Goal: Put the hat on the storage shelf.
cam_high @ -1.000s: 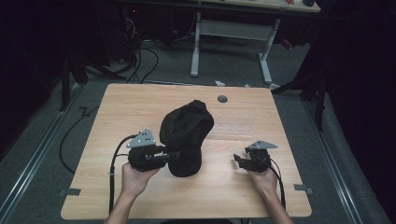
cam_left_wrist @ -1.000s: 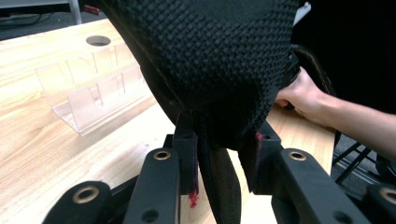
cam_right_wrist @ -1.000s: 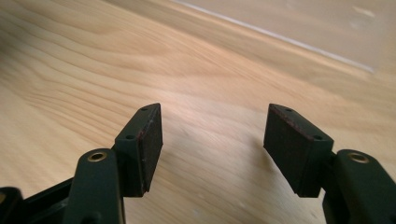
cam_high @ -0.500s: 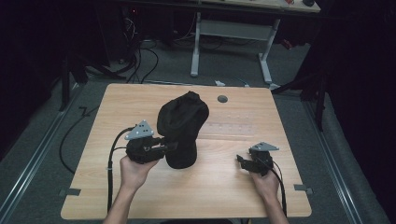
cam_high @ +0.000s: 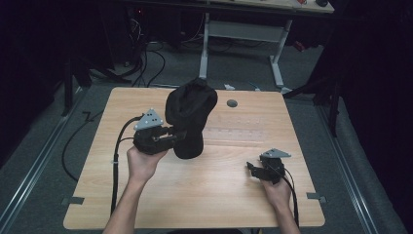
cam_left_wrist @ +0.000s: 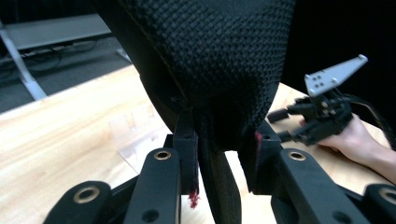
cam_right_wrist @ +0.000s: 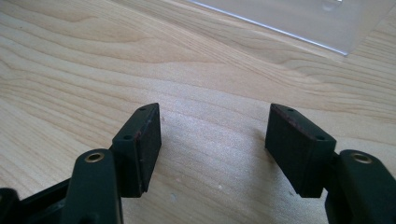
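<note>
Risk sits mainly with the left gripper (cam_high: 179, 138), at nine o'clock of the table, which is clamped on a fold at the lower edge of the black woven-fabric cap or bag (cam_high: 189, 117); the item hangs raised and tilted, its bottom end just above or brushing the board near centre. In the left gripper view the pads (cam_left_wrist: 186, 154) pinch only a narrow bunch of cloth (cam_left_wrist: 210, 70), with the bulk of the item towering above the jaws. Judgement: soft fabric could creep out of so small a bite, and the top-heavy load could swing or flop over, dropping to the board or dragging across it. A dangling strap below the jaws may snag.

Right gripper (cam_high: 253, 170), at four o'clock, stands with jaws apart and nothing between them, low over bare wood (cam_right_wrist: 215, 140), well apart from the item. Judgement: it is too far off to steady a slip.

Surface: light wood-grain rectangular table (cam_high: 219, 195), a small dark round grommet (cam_high: 232, 103) at one o'clock, a clear plastic sheet (cam_right_wrist: 299, 16) lying flat beyond centre. Room: dim, grey floor, loose black cables (cam_high: 146, 53) at eleven o'clock, a white-legged metal desk frame (cam_high: 243, 39) at twelve o'clock
</note>
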The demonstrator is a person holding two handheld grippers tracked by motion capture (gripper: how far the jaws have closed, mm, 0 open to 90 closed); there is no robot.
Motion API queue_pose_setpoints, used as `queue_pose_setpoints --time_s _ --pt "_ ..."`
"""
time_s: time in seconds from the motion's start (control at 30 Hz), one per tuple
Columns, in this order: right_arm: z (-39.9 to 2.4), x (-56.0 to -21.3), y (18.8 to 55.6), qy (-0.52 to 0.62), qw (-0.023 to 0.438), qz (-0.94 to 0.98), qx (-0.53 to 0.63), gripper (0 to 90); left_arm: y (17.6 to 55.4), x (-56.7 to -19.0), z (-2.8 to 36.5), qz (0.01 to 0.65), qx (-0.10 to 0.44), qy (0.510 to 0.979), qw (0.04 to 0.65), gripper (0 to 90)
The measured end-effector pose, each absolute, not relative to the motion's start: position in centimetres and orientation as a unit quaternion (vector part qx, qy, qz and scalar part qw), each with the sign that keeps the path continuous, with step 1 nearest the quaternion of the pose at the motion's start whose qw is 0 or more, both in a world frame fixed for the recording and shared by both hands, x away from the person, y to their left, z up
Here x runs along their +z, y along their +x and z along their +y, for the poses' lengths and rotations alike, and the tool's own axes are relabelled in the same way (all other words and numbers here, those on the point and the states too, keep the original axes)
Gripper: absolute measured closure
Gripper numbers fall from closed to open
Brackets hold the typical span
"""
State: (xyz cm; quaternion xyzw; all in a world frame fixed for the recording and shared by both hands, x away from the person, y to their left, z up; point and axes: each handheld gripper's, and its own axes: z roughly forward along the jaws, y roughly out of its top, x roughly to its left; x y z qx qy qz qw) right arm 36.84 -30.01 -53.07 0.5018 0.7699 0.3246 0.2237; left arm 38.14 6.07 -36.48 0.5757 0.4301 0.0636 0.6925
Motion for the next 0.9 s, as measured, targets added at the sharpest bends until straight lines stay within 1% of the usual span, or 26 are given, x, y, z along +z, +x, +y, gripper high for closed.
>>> queue_pose_setpoints --time_s 0.23,0.47,0.63,0.73,0.9 --pt "-30.1 -53.1 36.9 0.503 0.221 0.769 0.328 36.0 40.4 -35.9 5.5 0.420 0.096 0.568 0.701 70.8" --pt "-30.1 -53.1 36.9 0.502 0.224 0.769 0.326 36.0 42.6 -36.0 4.8 0.419 0.114 0.566 0.701 70.9" --pt "-30.1 -53.1 36.9 0.502 0.224 0.769 0.325 36.0 44.2 -36.5 4.2 0.422 0.127 0.561 0.701 70.8" --pt "-30.0 -53.1 36.8 0.502 0.223 0.769 0.325 36.0 44.7 -37.1 3.8 0.413 0.148 0.558 0.704 70.9" --pt "-30.1 -53.1 36.9 0.502 0.224 0.769 0.325 36.1 45.8 -38.0 3.1 0.414 0.155 0.555 0.704 70.8"
